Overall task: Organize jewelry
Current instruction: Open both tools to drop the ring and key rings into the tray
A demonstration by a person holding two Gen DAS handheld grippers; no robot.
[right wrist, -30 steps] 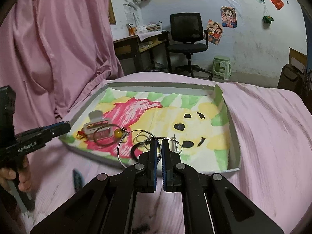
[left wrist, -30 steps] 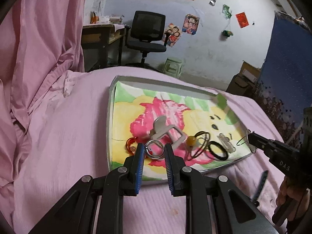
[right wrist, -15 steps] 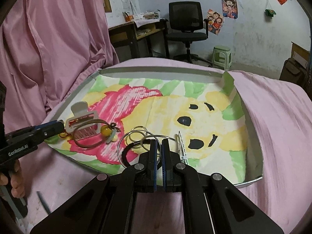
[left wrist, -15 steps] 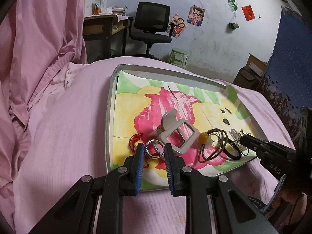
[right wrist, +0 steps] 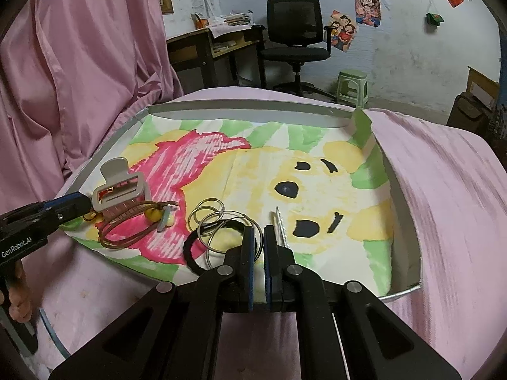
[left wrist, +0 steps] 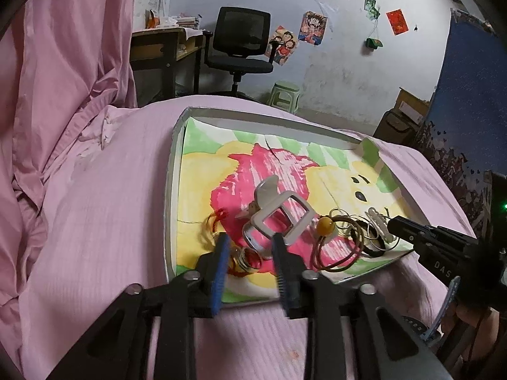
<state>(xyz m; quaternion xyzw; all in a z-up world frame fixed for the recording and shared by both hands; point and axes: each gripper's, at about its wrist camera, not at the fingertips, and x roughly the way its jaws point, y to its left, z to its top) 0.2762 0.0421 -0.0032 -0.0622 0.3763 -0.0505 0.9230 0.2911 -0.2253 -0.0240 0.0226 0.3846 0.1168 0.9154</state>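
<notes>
Blue-padded fingers [left wrist: 221, 262] of the left tool [left wrist: 250, 253] stand apart, holding nothing; between them, low in the gap, lie small silver metal rings [left wrist: 248, 261], and the near end of the white plastic claw hair clip [left wrist: 275, 215] sits just ahead. To its left front lies an amber beaded loop with a red tassel [left wrist: 212, 221]; to its right front, a brown elastic hair tie with a round amber bead [left wrist: 328, 226]. All rest in the shallow grey-rimmed tray [left wrist: 169, 209], lined with a painted sheet in pink, yellow and green, on the bed's pink sheet [left wrist: 104, 209].

The right tool [right wrist: 258, 240] is nearly closed, a thin slit between its pads. A large thin silver wire hoop [right wrist: 234, 218] runs right at its tips; whether it is pinched I cannot tell. Just to its left front lie a black elastic hair band [right wrist: 190, 247] and more linked silver hoops [right wrist: 206, 209], and just to its right a slim silver hair pin [right wrist: 280, 224]. Beyond the bed stand a black office chair [right wrist: 296, 31] and a green plastic stool [right wrist: 351, 84].
</notes>
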